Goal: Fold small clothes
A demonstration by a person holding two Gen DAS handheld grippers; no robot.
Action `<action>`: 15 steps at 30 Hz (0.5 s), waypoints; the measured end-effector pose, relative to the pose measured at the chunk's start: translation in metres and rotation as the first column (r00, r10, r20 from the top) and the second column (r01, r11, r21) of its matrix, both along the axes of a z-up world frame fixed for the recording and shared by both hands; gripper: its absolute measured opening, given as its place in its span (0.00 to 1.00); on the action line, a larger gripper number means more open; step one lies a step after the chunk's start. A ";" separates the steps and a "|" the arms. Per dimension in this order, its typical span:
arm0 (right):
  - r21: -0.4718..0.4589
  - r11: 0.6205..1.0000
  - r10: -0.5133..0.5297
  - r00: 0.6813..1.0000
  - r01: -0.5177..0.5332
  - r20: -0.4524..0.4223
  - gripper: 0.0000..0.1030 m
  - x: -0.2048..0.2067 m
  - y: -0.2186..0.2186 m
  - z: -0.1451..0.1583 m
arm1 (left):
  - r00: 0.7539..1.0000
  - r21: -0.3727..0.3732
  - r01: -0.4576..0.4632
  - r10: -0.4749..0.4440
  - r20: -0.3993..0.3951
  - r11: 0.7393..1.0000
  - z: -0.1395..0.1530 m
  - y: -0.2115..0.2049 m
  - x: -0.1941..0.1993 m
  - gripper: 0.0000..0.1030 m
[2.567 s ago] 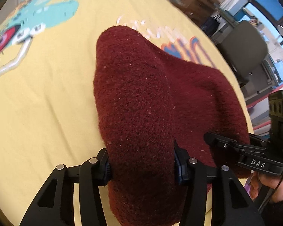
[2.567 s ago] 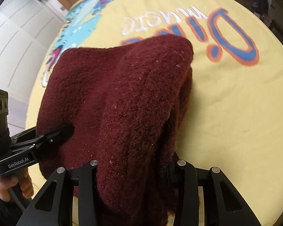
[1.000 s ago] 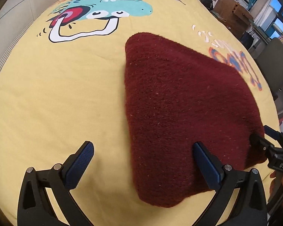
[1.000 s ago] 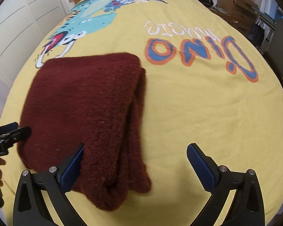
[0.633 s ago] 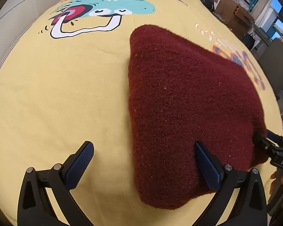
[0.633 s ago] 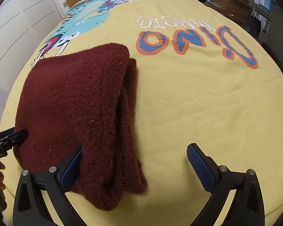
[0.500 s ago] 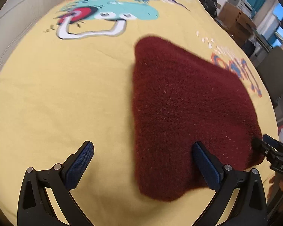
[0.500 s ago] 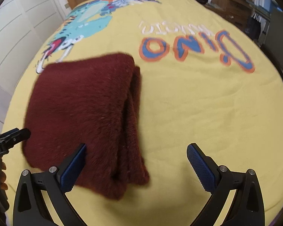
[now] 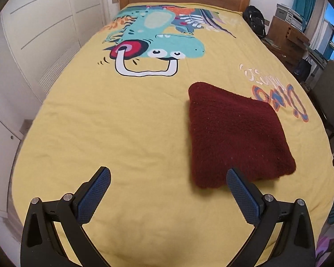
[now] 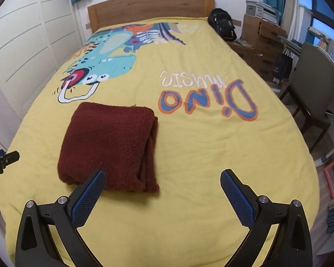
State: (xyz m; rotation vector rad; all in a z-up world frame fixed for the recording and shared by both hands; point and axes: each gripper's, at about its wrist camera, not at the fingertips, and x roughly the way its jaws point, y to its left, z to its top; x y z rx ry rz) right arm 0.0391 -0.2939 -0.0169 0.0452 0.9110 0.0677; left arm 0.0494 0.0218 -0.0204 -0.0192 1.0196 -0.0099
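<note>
My left gripper [image 9: 168,183] is spread wide, blue pads [image 9: 93,194] far apart, nothing between them. It hangs above bare bedspread [image 9: 122,133]; its right pad overlaps the near corner of the cloth [image 9: 236,133] in the left view, though I cannot tell whether it touches. My right gripper [image 10: 162,188] is just as wide open and empty, its left pad [image 10: 88,197] crossing the cloth's [image 10: 109,142] near edge in the right view, contact likewise unclear.

The dark red fleece cloth lies folded into a thick square on the yellow bedspread, at about 1 o'clock from my left gripper and 11 o'clock from my right. Its layered open edges face 3 o'clock in the right view; the side toward 9 o'clock is a smooth fold.

The bed's foot edge curves close beneath both grippers. A white wardrobe [image 9: 33,33] runs along 9 o'clock, a headboard [image 10: 149,9] stands at 12, and a chair [image 10: 311,84] and drawers [image 10: 262,42] crowd 3 o'clock. Open bedspread stretches from 12 to 2 o'clock past the cloth, over the "Dino" lettering [image 10: 209,100].
</note>
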 end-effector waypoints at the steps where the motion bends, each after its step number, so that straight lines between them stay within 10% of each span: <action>1: -0.003 1.000 -0.005 1.000 0.005 0.004 1.00 -0.006 -0.001 0.003 | 1.000 0.007 0.002 -0.002 0.001 1.000 0.002 0.000 -0.007 0.99; 15: -0.009 0.999 -0.034 0.999 0.034 0.011 1.00 -0.060 -0.012 0.010 | 0.999 0.035 0.031 -0.030 -0.020 0.999 -0.007 -0.014 -0.043 0.99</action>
